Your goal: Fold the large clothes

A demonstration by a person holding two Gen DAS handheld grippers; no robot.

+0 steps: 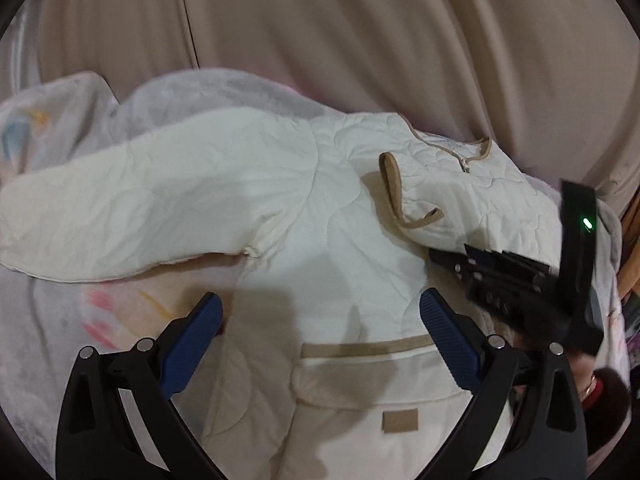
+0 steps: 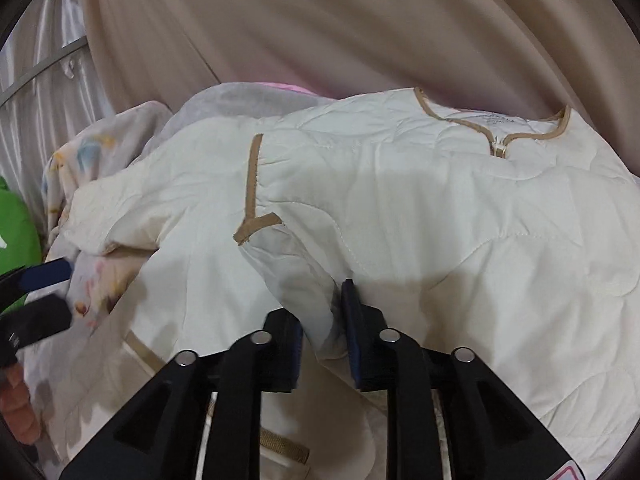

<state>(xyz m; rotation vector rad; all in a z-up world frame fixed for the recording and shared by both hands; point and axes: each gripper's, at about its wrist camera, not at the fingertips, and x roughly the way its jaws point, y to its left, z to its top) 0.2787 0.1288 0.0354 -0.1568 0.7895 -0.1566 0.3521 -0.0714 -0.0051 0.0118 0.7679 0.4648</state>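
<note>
Blue pads of the right gripper (image 2: 322,336), at the bottom centre of the right view, pinch a raised fold of the jacket (image 2: 400,208), probably the sleeve (image 2: 280,264) being drawn across the body for a fold. From that pinch the cream quilted cloth spreads up and right to the tan-trimmed collar (image 2: 496,132) at the upper right. In the left view, the left gripper (image 1: 320,336) hangs low in the frame with its 2 fingers spread wide and nothing between them, likely ready for the next grab. Below it lies the jacket's front with a pocket (image 1: 372,376); the other sleeve (image 1: 140,200) stretches to the left edge. All of it rests on a pale blanket (image 1: 48,320), with beige curtains (image 1: 320,32) behind.
</note>
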